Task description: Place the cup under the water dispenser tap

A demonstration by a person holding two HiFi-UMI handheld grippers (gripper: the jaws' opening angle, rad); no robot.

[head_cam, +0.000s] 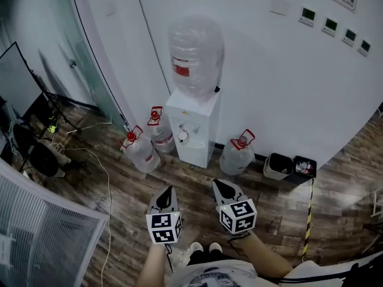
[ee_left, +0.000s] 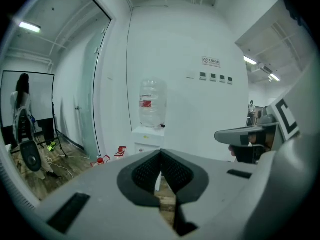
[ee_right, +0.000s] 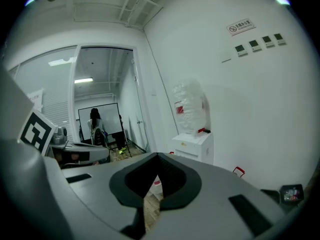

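grey left tool [head_cam: 167, 190] and right tool [head_cam: 217, 184] both have jaws pressed together, empty, facing the water dispenser [head_cam: 192, 130].

At your twelve o'clock the water dispenser [head_cam: 192, 130] is white, and its bottle [head_cam: 194, 55] is clear with a red label. The jugs [head_cam: 141, 151] at eleven and one o'clock are clear with red caps and handles. Your floor [head_cam: 119, 220] is dark brown wood plank. Your left gripper [head_cam: 167, 189] and right gripper [head_cam: 217, 183] are grey with black ribbed pads [ee_left: 147, 171]. Their cubes [head_cam: 164, 228] carry black-and-white square markers. At two o'clock the tape [head_cam: 308, 220] is striped yellow and black.
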